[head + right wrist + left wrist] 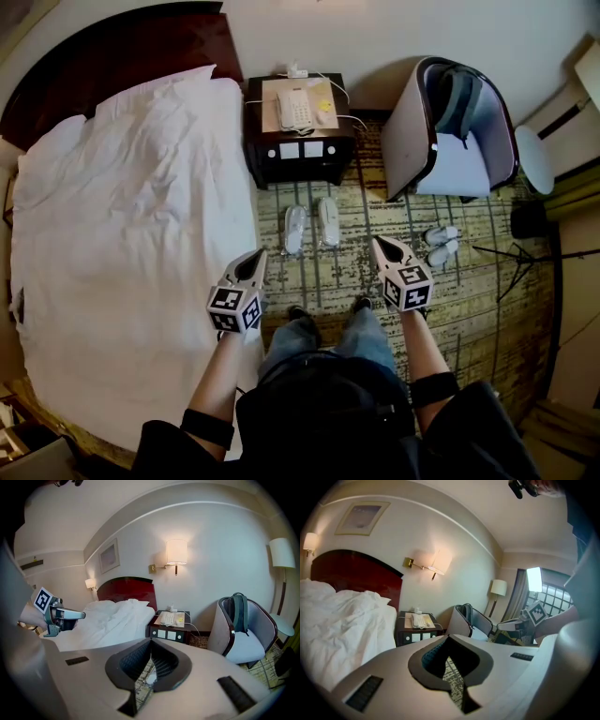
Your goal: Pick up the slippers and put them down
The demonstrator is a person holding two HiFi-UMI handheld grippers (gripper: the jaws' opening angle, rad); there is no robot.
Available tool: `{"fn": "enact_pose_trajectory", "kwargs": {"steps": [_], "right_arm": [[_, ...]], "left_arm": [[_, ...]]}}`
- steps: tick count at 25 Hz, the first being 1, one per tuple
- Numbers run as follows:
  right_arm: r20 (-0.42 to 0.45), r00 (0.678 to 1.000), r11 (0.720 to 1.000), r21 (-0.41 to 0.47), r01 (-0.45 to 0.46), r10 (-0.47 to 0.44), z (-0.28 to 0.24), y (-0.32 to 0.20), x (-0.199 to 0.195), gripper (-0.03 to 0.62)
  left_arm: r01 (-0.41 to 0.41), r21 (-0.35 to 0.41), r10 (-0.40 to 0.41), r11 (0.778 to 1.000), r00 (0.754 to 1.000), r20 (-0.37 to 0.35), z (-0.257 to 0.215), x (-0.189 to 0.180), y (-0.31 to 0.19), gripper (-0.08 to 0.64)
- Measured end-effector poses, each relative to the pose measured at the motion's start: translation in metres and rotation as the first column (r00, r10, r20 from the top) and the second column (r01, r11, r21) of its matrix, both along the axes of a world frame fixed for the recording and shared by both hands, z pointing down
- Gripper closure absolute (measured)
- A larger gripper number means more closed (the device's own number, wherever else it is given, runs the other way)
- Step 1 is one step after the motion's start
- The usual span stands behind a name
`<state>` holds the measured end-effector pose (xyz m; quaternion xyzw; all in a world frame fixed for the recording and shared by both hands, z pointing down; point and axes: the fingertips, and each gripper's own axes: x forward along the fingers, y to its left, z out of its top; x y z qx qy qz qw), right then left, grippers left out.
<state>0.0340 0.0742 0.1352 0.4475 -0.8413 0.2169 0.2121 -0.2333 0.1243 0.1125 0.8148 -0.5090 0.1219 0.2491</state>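
Left claw (256, 257) and right claw (381, 247) both pinched together, empty — white fabric slippers (294, 228) lie ahead between them on patterned carpet (358, 234), seemingly already set down.

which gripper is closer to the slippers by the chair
Right. The right gripper hangs just left of those slippers in the head view; the left gripper is farther left, at the bed edge, beyond the other pair.
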Motion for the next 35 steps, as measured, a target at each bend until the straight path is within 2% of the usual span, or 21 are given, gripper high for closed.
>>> {"fn": "enact_pose_trajectory", "kwargs": {"steps": [3,8,12,16,23,35], "right_arm": [[0.005,1.0,1.0,0.002,0.009,-0.009,-0.003,0.005,0.011,0.589],[0.012,0.999,0.998,0.019,0.053,-0.053,-0.007,0.014,0.029,0.589],[0.004,0.993,0.993,0.025,0.117,-0.118,-0.005,0.033,0.051,0.589],[0.0,0.989,0.989,-0.002,0.151,-0.151,0.008,0.052,0.077,0.589],[0.001,0.988,0.987,-0.017,0.157,-0.157,0.013,0.067,0.108,0.589],[0.007,0.99,0.99,-0.001,0.141,-0.141,0.007,0.073,0.114,0.589]], "left_arm": [[0.009,0.012,-0.009,1.0,1.0,0.021,-0.007,0.01,0.009,0.56],[0.038,0.037,-0.042,0.999,0.994,0.099,-0.019,0.029,0.025,0.56],[0.116,0.038,-0.119,0.993,0.988,0.096,-0.021,0.045,0.04,0.56],[0.157,0.025,-0.159,0.987,0.983,0.091,-0.02,0.061,0.057,0.56],[0.178,0.02,-0.179,0.984,0.98,0.089,-0.017,0.086,0.078,0.56],[0.124,0.054,-0.128,0.991,0.988,0.091,-0.024,0.11,0.071,0.56]]}}
